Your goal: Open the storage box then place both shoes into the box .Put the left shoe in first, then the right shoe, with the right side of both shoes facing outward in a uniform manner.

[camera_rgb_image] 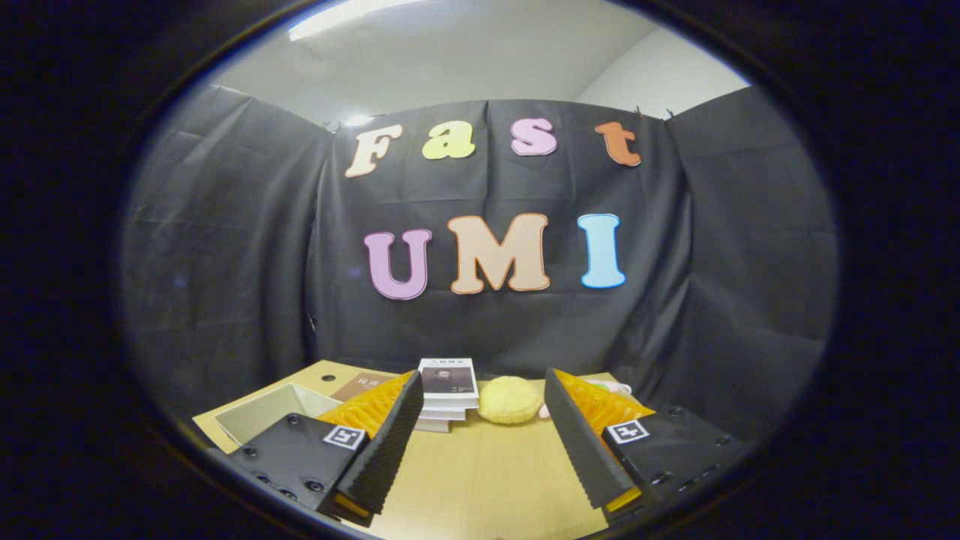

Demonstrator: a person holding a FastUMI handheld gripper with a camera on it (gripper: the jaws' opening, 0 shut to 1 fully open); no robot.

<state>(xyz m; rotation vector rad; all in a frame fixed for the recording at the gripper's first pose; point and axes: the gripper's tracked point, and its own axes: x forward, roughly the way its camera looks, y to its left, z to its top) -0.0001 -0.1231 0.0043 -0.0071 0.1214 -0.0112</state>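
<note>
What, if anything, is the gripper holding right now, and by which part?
Nothing is held. The gripper is open, with bare wooden table between its fingers; the yellow plush lies beyond them.

Black cloth wall (225,247) behind a wooden table (480,472); ceiling light (352,13) glows overhead.

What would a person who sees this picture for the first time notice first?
First come the two black gripper fingers with orange backs, held wide apart over the pale wooden table with nothing between them. Just beyond their tips sit a round yellow plush toy and, beside it, a small stack of white-covered books. An open, shallow grey box lies next to one finger, at the table's edge.
</note>
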